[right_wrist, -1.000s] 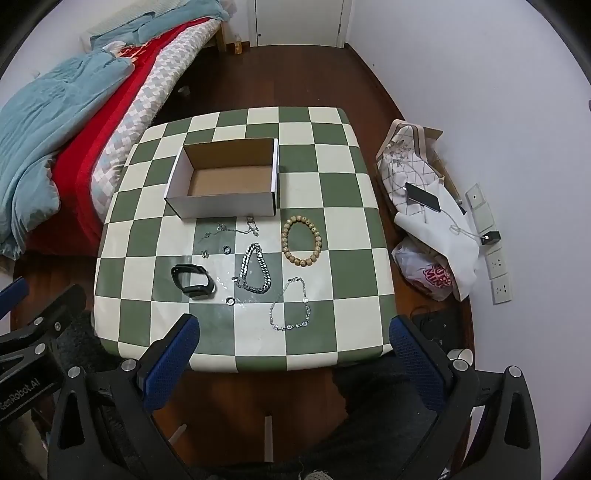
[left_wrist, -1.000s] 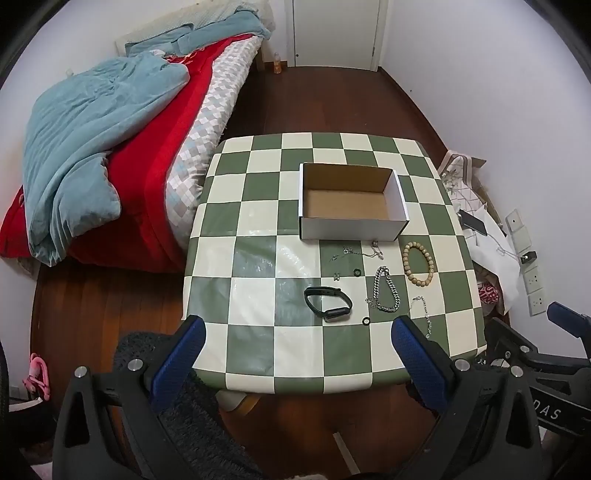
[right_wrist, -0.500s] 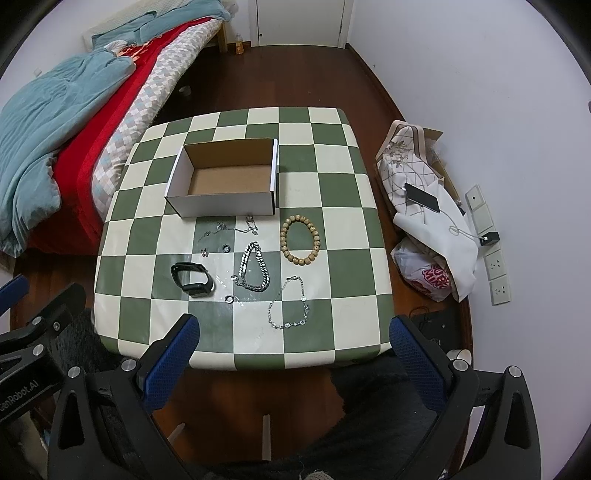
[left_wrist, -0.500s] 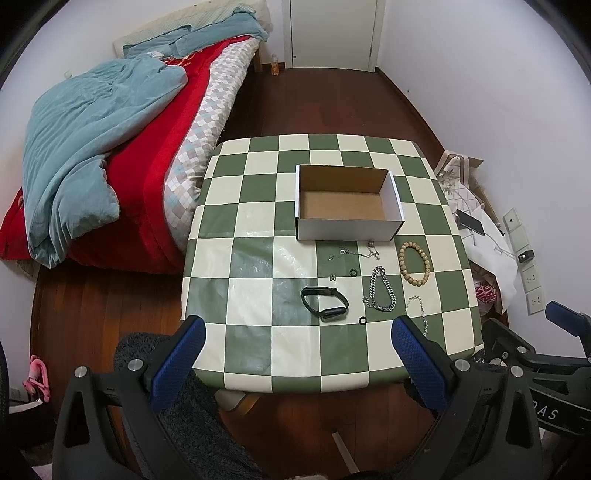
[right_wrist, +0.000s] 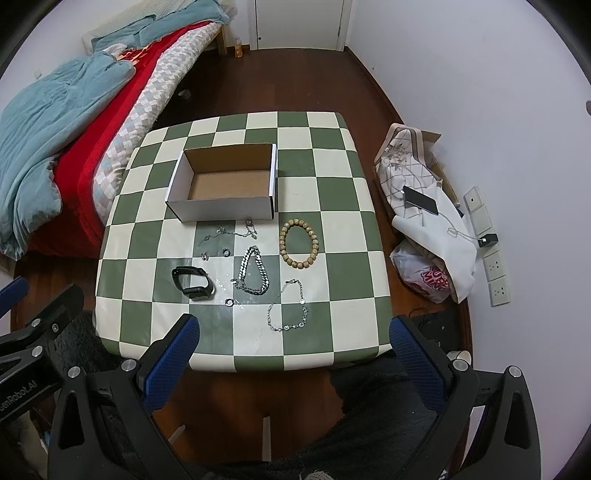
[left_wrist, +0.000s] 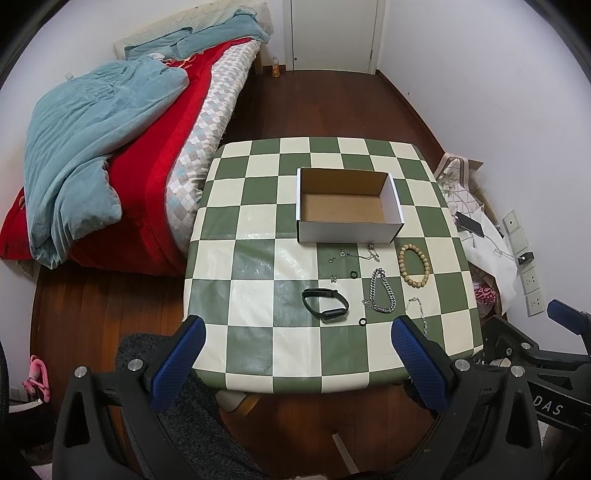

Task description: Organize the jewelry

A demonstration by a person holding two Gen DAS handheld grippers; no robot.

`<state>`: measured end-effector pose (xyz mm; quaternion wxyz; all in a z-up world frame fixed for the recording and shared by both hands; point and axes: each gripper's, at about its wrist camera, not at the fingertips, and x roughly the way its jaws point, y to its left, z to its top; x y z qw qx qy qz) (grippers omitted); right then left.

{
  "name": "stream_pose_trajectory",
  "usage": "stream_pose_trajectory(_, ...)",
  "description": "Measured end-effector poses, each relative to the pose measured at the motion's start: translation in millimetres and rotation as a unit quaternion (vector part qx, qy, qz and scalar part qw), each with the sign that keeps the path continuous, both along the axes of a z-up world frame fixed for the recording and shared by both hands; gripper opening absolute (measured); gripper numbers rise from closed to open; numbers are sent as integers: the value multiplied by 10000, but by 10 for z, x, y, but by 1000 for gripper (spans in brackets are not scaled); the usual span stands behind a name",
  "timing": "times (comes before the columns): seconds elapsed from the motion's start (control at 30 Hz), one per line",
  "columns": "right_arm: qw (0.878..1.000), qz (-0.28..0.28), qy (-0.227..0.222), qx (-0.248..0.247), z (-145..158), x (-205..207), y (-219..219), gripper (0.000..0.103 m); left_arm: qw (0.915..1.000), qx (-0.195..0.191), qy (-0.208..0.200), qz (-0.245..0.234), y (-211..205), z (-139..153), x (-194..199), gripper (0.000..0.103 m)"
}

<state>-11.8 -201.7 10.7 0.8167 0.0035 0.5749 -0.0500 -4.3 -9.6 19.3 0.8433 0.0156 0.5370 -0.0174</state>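
Note:
An empty white cardboard box [left_wrist: 347, 205] [right_wrist: 225, 182] stands open on the green-and-cream checked table [left_wrist: 258, 295] [right_wrist: 332, 258]. In front of it lie a wooden bead bracelet [left_wrist: 414, 265] [right_wrist: 298, 243], a thick silver chain [left_wrist: 382, 291] [right_wrist: 254, 271], a thin silver chain [right_wrist: 288, 310], a black wristband [left_wrist: 325, 305] [right_wrist: 192, 282], a fine necklace [right_wrist: 232, 232] and small rings. My left gripper [left_wrist: 295, 343] and right gripper [right_wrist: 293, 341] are both open and empty, held above the table's near edge.
A bed [left_wrist: 110, 147] with a red cover and blue quilt stands left of the table. Bags and a phone [right_wrist: 421, 201] lie on the floor by the right wall. A dark fuzzy rug [left_wrist: 177, 406] lies under the near edge. A door [left_wrist: 332, 33] is at the back.
Both grippers have drawn back and up slightly, so the table looks a little smaller and farther. Nothing on the table has moved.

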Motion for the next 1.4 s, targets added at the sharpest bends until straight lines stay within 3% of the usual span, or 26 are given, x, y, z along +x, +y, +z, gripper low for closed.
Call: stream_pose_trajectory(1.4,9998,30,-195,-4,173,-49,40,103,9999,1,-135,-4,152,133,-101,102)
